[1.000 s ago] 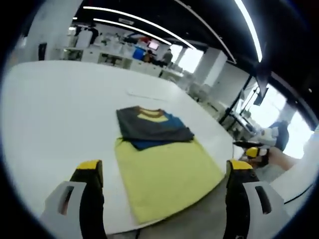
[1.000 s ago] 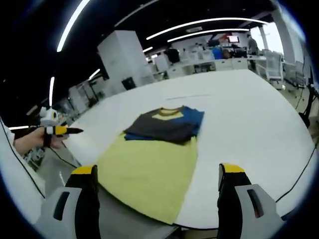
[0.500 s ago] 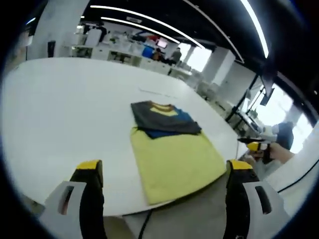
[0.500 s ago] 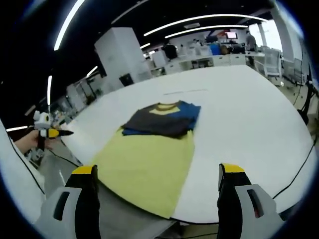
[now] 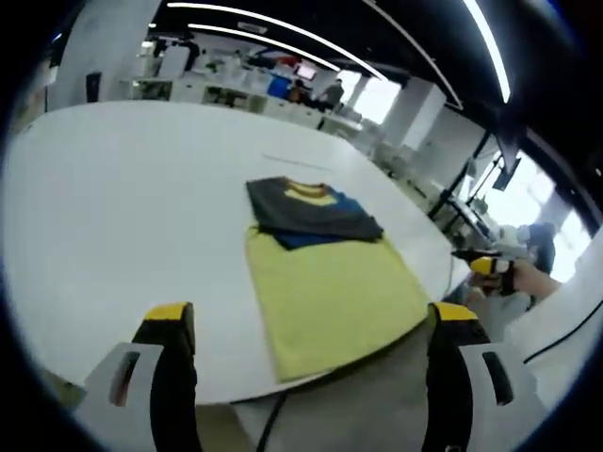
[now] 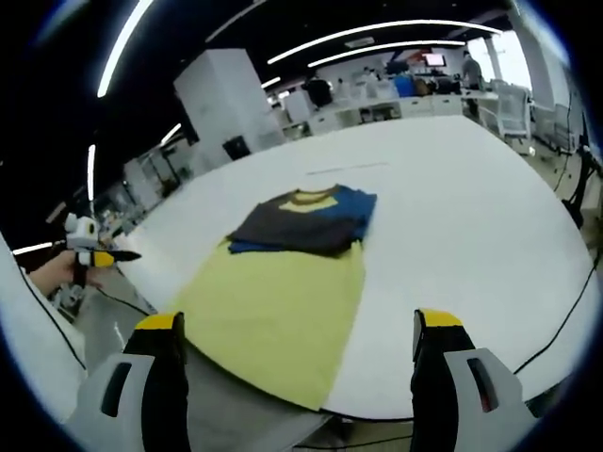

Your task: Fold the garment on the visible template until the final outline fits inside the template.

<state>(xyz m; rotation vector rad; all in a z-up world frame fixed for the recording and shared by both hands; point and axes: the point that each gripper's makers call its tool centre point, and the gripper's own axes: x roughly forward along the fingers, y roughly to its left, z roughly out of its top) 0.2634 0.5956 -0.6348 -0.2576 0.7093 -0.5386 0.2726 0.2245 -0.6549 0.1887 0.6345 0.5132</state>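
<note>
Garment [image 5: 308, 212] [image 6: 306, 220], folded small in grey, blue and yellow, lies on the far end of the yellow template [image 5: 333, 299] [image 6: 276, 316], ahead of and between both sets of fingers. Left gripper [image 5: 306, 325] and right gripper [image 6: 296, 330] hang spread wide, holding nothing, back from the white table [image 5: 113, 207] [image 6: 471, 198]. Office desks stand beyond.

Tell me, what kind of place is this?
Probably an open-plan lab or workshop: a big white table with a folded garment on a yellow template, ceiling strip lights, workbenches behind.
</note>
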